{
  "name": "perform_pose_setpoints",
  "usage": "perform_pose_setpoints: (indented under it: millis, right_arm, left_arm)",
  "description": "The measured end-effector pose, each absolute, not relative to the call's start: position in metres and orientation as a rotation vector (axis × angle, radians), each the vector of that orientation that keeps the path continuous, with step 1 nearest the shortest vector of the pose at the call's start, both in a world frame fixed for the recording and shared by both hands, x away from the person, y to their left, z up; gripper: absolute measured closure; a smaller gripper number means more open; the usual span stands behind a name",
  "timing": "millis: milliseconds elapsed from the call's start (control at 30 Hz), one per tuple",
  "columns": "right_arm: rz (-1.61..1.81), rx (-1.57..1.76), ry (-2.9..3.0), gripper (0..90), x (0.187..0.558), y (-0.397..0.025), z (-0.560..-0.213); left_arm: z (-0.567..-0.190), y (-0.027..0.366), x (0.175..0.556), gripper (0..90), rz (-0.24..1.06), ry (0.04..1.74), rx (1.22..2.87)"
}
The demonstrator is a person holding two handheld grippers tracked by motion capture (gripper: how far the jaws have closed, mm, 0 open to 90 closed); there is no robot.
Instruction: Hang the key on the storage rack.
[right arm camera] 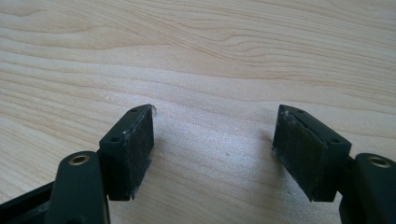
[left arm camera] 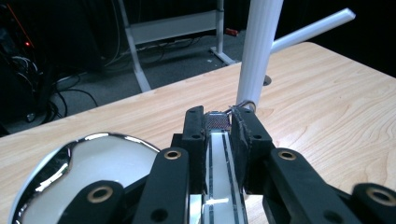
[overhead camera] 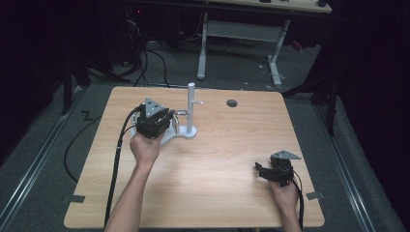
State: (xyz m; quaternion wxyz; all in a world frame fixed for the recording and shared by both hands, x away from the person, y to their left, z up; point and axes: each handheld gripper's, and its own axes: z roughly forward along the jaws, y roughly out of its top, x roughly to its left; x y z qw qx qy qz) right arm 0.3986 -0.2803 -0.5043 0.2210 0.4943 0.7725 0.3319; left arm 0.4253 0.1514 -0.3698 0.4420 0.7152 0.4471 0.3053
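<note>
Now left gripper (left arm camera: 218, 122) clamps strap (left arm camera: 219, 140) — beside stand (left arm camera: 259, 46).

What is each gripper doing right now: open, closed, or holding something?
Left gripper: closed on a flat shiny metal strip, beside the white stand.
Right gripper: open, holding nothing, over the wooden table.

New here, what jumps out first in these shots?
The white stand at the table's far left: an upright post on a flat base, with a short peg sticking out sideways. The left gripper is right at it, jaws shut on a flat shiny metal strip near the post's foot. The right gripper sits idle at the near right, jaws wide open over bare wood.
</note>
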Motion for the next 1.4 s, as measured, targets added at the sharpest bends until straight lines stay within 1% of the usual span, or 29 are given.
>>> perform_pose_setpoints:
  millis: [1400]
  right_arm:
    - [0.917, 1.365, 2.136, 29.2, 0.399, -0.28, -0.504]
  left_arm:
    - [-0.401, 0.134, 0.435, 76.0, 0.684, 1.138, 1.83]
